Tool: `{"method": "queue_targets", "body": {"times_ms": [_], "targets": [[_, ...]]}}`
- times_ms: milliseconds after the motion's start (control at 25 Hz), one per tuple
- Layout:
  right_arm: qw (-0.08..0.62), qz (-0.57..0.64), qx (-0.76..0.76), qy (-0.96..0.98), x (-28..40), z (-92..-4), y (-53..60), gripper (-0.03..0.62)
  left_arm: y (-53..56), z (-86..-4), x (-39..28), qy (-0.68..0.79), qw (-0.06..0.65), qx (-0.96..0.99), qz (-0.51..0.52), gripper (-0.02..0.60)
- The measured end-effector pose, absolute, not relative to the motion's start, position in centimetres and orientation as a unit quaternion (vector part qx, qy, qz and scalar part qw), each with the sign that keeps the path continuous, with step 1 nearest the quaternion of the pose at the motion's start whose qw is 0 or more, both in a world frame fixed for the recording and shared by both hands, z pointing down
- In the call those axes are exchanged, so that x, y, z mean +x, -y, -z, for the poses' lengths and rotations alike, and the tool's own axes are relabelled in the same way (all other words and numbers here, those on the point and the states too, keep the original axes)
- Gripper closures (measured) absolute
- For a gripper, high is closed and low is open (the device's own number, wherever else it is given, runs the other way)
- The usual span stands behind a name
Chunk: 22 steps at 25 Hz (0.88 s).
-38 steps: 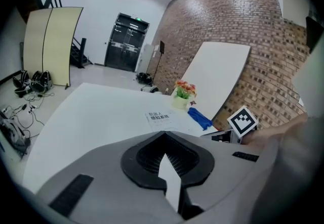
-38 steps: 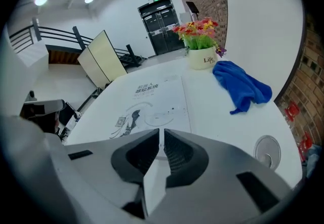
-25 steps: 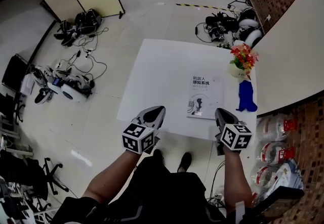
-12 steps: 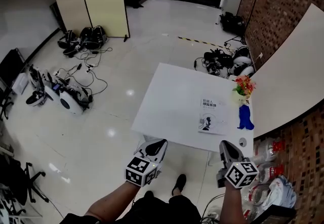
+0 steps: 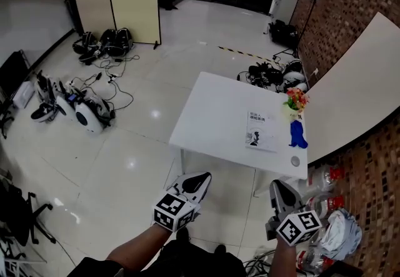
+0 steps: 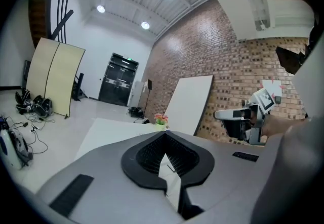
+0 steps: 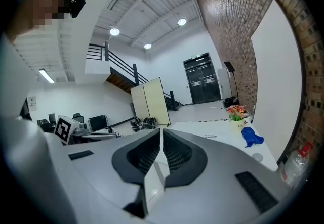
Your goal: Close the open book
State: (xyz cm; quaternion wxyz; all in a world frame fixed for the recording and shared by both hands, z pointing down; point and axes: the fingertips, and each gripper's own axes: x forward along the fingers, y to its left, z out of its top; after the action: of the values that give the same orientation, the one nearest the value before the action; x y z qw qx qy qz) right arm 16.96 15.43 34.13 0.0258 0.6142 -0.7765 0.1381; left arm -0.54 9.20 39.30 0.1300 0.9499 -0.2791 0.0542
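Closed book [image 5: 260, 130] lying on the far tabletop [image 5: 209, 120]
Left tool [image 5: 201, 177] and right tool [image 5: 277, 187] hang near, both closed, empty.

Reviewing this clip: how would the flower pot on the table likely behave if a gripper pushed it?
The flower pot looks small under a bushy bunch, so it is probably top-heavy and apt to tip. It stands near the table edge, so a push might send it off. Likely light for its size.
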Motion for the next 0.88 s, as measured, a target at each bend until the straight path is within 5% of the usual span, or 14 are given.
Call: {"method": "queue_targets", "body": {"times_ms": [560,880], "targets": [[0.017,-0.127,0.567,0.814,23.4,-35.0,-33.9,0.579,-31.2,-35.5,7.3,0.276,0.098,0.954,-0.057,0.586],[-0.013,-0.113,0.549,0.828,19.9,-34.0,-38.1,0.579,-36.2,-35.6,2.4,0.317,0.092,0.941,-0.073,0.586]]}}
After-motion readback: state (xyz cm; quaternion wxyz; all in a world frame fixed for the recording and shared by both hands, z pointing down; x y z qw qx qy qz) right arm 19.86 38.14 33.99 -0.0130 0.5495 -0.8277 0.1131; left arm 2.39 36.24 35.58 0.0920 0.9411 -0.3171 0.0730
